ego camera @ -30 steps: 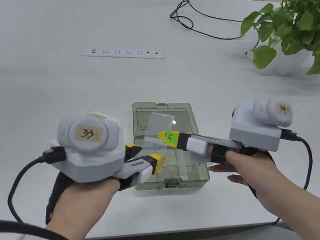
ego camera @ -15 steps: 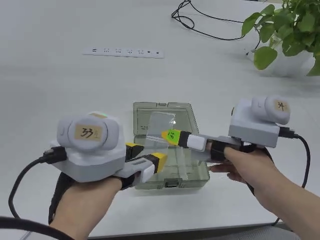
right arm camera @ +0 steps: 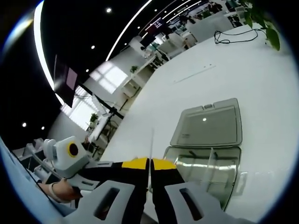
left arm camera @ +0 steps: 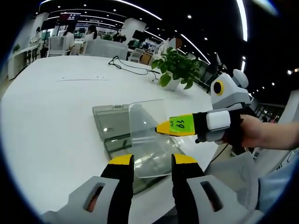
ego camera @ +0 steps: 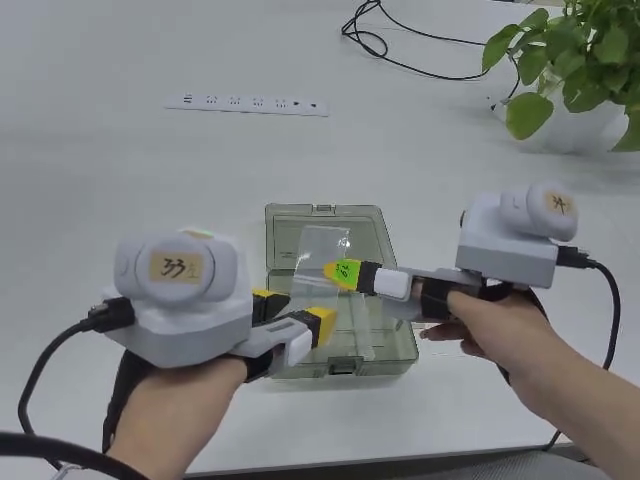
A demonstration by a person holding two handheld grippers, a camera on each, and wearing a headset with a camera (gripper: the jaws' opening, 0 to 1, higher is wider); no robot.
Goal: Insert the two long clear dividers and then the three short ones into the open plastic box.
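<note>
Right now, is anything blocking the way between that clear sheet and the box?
Nothing visible does. The divider, pinched in the right gripper, hangs just above the open box. The left gripper, jaws open, sits at the box's near edge, close to the divider's lower end.

A handwritten "33" is seen on the tan sticker (ego camera: 178, 267) on top of the left gripper (ego camera: 292, 310). "63" is written in black on the green tag (left arm camera: 181, 123) near the tip of the right gripper (left arm camera: 162, 127). The handwriting on a second tan sticker (ego camera: 560, 205), on top of the right gripper, cannot be made out.
</note>
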